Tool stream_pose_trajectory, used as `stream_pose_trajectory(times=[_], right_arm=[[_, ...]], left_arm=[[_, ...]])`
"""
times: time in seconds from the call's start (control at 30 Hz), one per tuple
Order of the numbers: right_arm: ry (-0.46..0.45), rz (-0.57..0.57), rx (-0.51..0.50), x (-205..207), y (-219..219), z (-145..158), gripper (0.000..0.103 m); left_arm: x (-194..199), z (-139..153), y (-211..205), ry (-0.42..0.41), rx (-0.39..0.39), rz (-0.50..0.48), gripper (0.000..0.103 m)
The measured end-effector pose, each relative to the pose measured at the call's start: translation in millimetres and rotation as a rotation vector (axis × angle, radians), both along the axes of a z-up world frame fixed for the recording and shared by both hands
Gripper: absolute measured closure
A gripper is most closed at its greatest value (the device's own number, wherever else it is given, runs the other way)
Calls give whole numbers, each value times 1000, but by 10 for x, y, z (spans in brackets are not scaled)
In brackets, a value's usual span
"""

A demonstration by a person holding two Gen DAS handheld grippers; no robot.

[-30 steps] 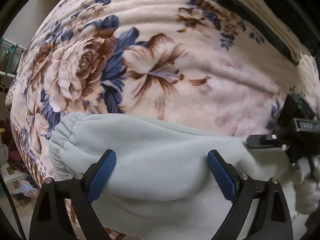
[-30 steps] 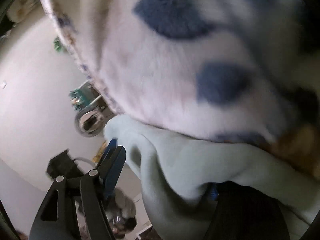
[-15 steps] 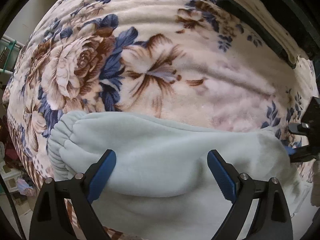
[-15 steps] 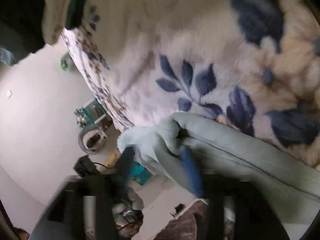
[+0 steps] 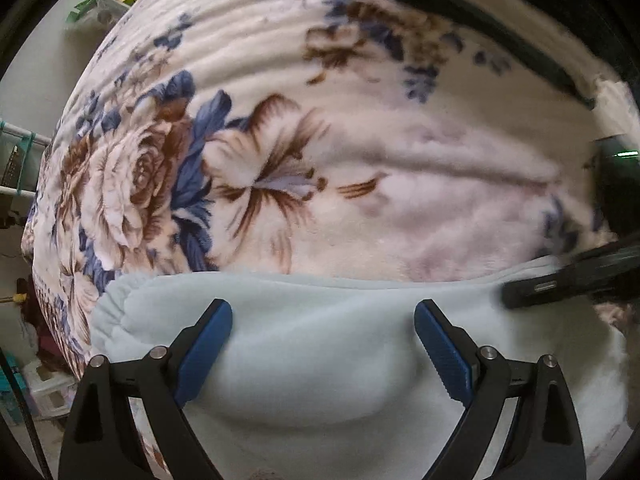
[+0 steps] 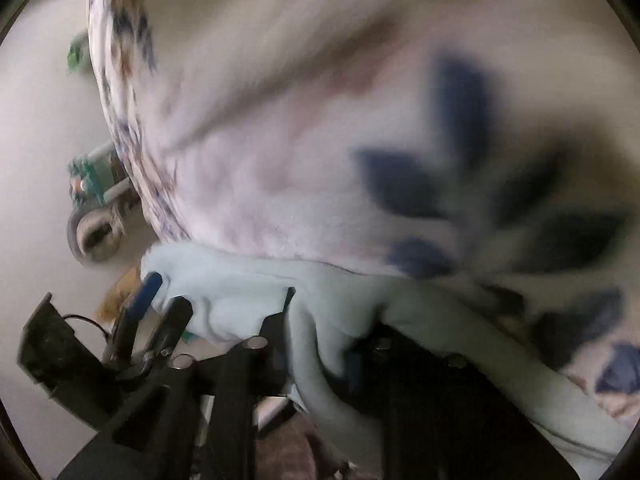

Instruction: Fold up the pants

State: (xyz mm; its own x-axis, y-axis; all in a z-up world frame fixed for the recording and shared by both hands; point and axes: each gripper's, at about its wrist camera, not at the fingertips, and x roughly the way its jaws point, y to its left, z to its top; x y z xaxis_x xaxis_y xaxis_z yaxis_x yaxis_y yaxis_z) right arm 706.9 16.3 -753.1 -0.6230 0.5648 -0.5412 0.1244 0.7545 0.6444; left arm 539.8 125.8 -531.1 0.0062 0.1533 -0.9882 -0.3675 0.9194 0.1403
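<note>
Surface: flowered blanket point(image 5: 360, 184) over a bed.
Pants point(image 5: 320, 344): pale blue, lying along its near edge.
Left gripper point(image 5: 323, 346): jaws wide apart, straddling the fabric.
Right gripper point(image 6: 320, 344): pinching a bunched fold.

Bed covered by a plush blanket point(image 5: 360, 152) — cream ground, large brown rose and blue leaves at left, brown lily-like bloom toward the middle. Surface shows shallow ridges running across. Blanket drapes over the left edge of the bed.

Lying directly on it, along the near edge: pale blue fleece pants point(image 5: 320, 352), spread sideways, gathered elastic end at far left. In the right wrist view the pants point(image 6: 240, 292) bunch in thick folds against the blanket point(image 6: 320, 140) — badly blurred there.

Far right corner: a dark band point(image 5: 500, 36) across the blanket; cannot tell what.
</note>
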Motion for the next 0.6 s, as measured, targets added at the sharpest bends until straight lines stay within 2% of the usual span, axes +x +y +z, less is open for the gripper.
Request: stream_pose_trajectory(times=[0.13, 0.17, 0.23, 0.3, 0.37, 0.43, 0.5, 0.57, 0.6], right_arm=[[-80, -171, 34, 207, -405, 414, 89], [-79, -189, 48, 210, -475, 445, 89], [-116, -173, 5, 256, -596, 488, 88], [-124, -235, -4, 336, -731, 525, 88], [-183, -295, -26, 370, -843, 587, 88], [-198, -355, -43, 481, -1047, 619, 88], [-220, -337, -62, 550, -1180, 644, 88], [-170, -251, -28, 576, -1216, 638, 84], [-147, -222, -19, 535, -1136, 602, 70]], left_arm=[[62, -108, 27, 3, -33, 6, 10], [74, -114, 18, 5, -27, 0, 10], [114, -125, -7, 13, -26, -11, 10], [137, -128, -2, 10, -25, -14, 10], [148, -153, 42, 16, -22, -9, 10], [141, -181, 137, 17, -38, -1, 10], [116, -190, 272, 12, -42, 0, 10], [68, -130, 273, 6, -45, 6, 10], [77, -111, 269, -2, -47, 11, 10]])
